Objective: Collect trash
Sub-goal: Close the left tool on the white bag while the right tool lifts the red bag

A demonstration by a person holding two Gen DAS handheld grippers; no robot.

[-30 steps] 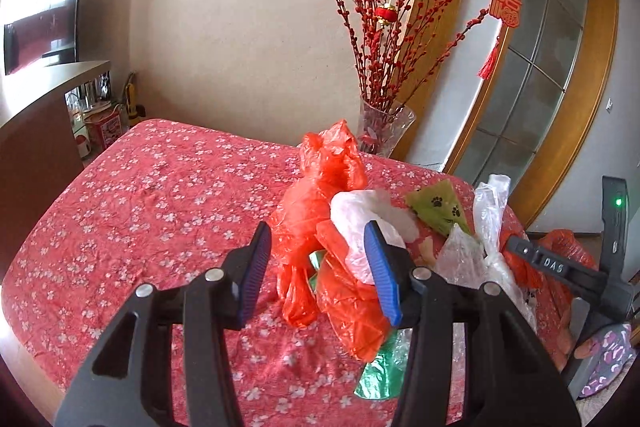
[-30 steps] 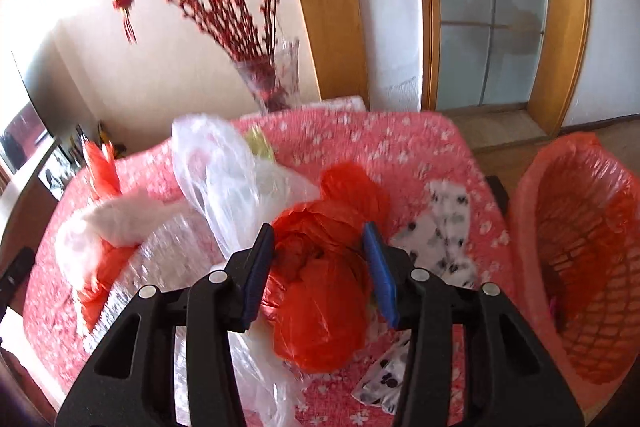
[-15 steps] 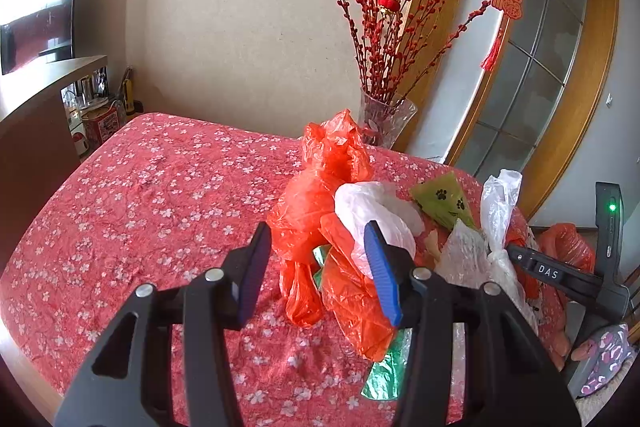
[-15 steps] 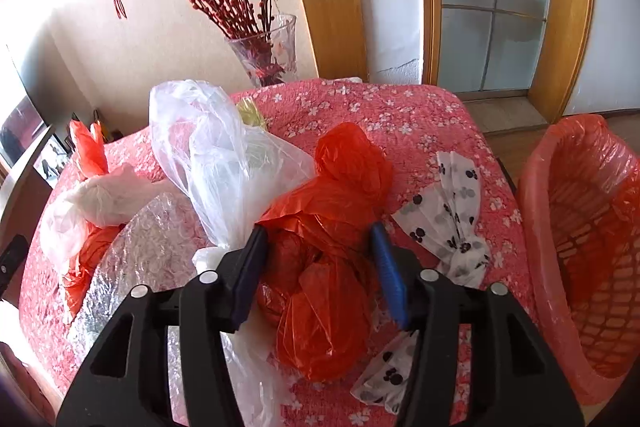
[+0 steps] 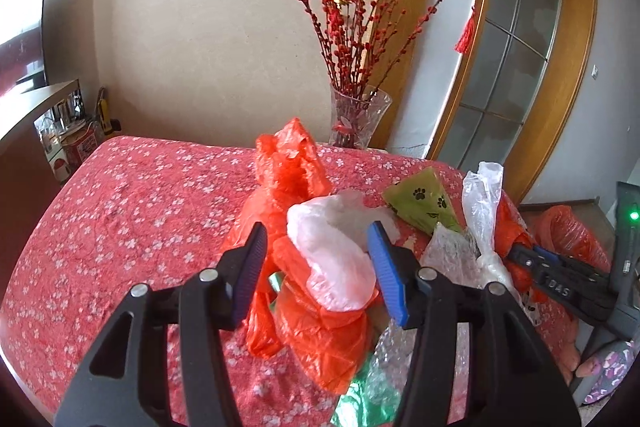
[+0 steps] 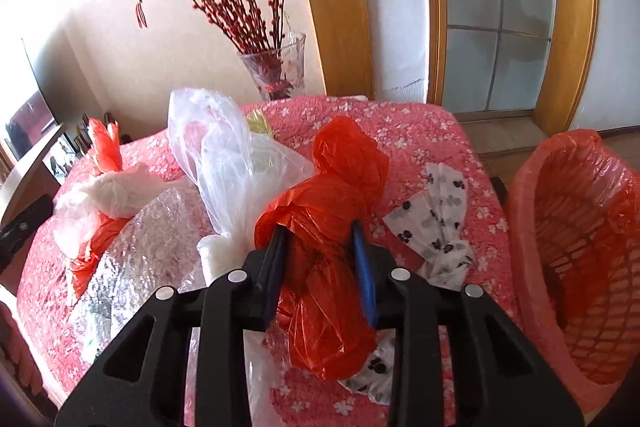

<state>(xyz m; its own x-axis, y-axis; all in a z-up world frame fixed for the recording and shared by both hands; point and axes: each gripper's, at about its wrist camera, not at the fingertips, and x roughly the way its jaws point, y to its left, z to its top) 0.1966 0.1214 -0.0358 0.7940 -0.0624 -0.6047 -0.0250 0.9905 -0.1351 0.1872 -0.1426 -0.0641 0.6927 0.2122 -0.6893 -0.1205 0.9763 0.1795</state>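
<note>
One red-lined basket, right hand-held gripper closing on red bag.

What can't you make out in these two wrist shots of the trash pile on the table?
- Right wrist view: the red bag's lower middle, hidden behind the closing right gripper.
- Right wrist view: the basket's far side, cut off by the picture edge.
- Left wrist view: the green foil, mostly under bags and the left gripper.
</note>
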